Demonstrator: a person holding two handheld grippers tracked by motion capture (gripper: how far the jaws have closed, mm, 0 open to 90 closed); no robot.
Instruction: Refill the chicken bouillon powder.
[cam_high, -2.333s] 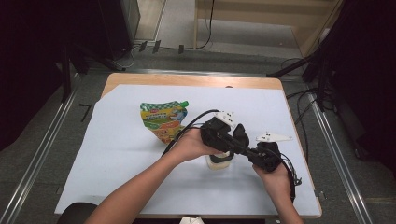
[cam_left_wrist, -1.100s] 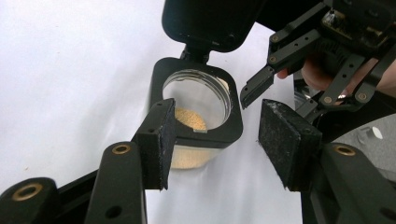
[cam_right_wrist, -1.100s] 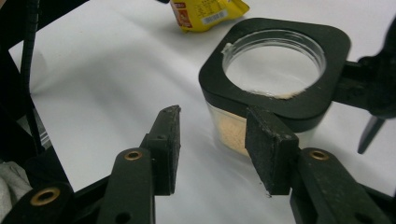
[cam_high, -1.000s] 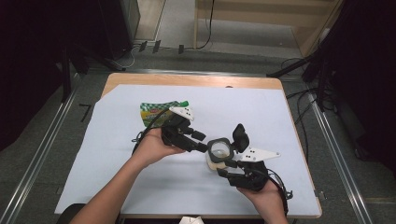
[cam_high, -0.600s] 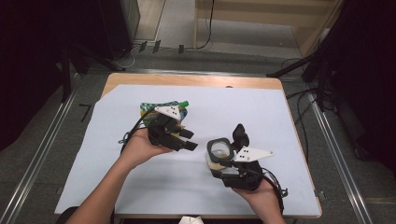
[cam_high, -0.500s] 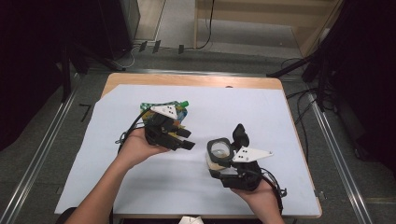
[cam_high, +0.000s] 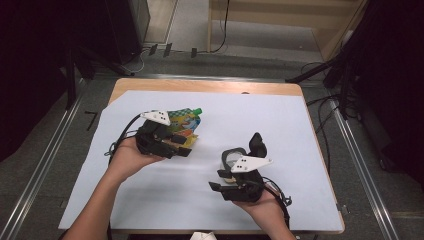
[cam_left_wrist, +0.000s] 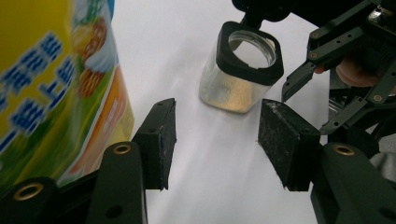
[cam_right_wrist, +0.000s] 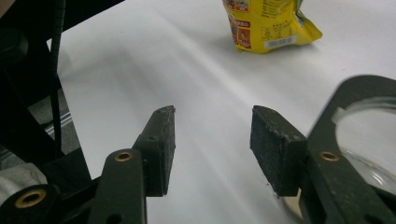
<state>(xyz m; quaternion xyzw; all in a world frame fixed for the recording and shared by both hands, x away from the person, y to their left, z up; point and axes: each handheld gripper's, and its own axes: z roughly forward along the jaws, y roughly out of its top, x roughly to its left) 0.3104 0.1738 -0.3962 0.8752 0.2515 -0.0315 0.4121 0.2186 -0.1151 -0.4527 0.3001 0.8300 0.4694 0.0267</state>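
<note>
A small clear jar (cam_high: 231, 159) with a black collar stands on the white sheet, its black flip lid (cam_high: 257, 143) raised behind it. My right gripper (cam_high: 216, 180) sits just in front of the jar, open and empty, with the jar (cam_right_wrist: 369, 130) beside its right jaw. My left gripper (cam_high: 186, 146) is open at the lower edge of a colourful spouted pouch (cam_high: 184, 123) lying flat with a green cap. In the left gripper view the pouch (cam_left_wrist: 51, 88) is close on the left, and the jar (cam_left_wrist: 243, 70) stands beyond the open left gripper (cam_left_wrist: 217, 135). The right gripper view shows the pouch (cam_right_wrist: 266, 23) farther off past the right gripper (cam_right_wrist: 212, 140).
The white sheet (cam_high: 280, 115) covers most of a wooden table (cam_high: 210, 86). Metal rails run along both sides on the floor, and cables (cam_high: 325, 105) lie beyond the right edge. The other hand's gripper (cam_left_wrist: 355, 60) stands close to the jar.
Both grippers were together at the jar. The left gripper has pulled away to the left and now sits at the pouch. The jar's lid now stands raised. The right gripper has dropped slightly nearer.
</note>
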